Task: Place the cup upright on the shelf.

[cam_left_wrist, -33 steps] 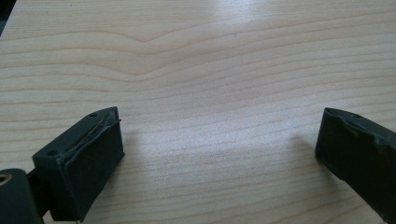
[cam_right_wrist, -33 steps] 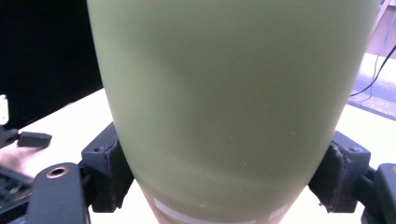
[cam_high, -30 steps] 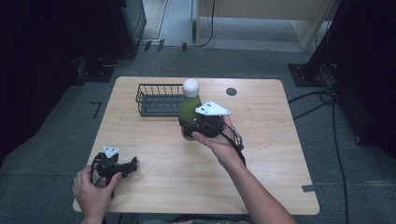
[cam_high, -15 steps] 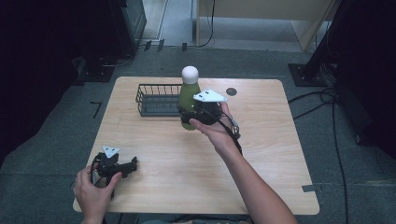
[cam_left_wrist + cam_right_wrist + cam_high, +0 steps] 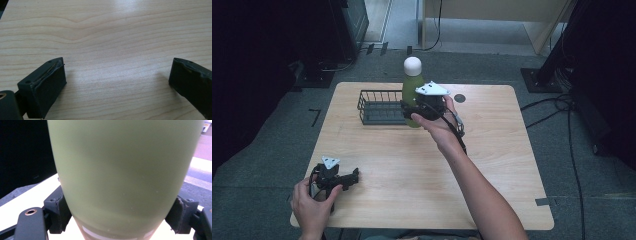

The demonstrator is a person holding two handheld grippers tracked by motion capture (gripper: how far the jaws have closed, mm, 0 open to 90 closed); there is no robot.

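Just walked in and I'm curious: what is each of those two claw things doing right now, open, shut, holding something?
Left gripper: open, holding nothing, low over the table.
Right gripper: shut on the green bottle, beside the wire basket.

No text, label, brand, number or sign can be read on anything here.

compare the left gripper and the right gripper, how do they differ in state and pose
The left gripper has its fingers spread wide with nothing between them; the right gripper is shut on the green bottle with a white cap. The left one sits low at the near edge of the light wooden table; the right one is next to the black wire basket. Both are black and hand-held.
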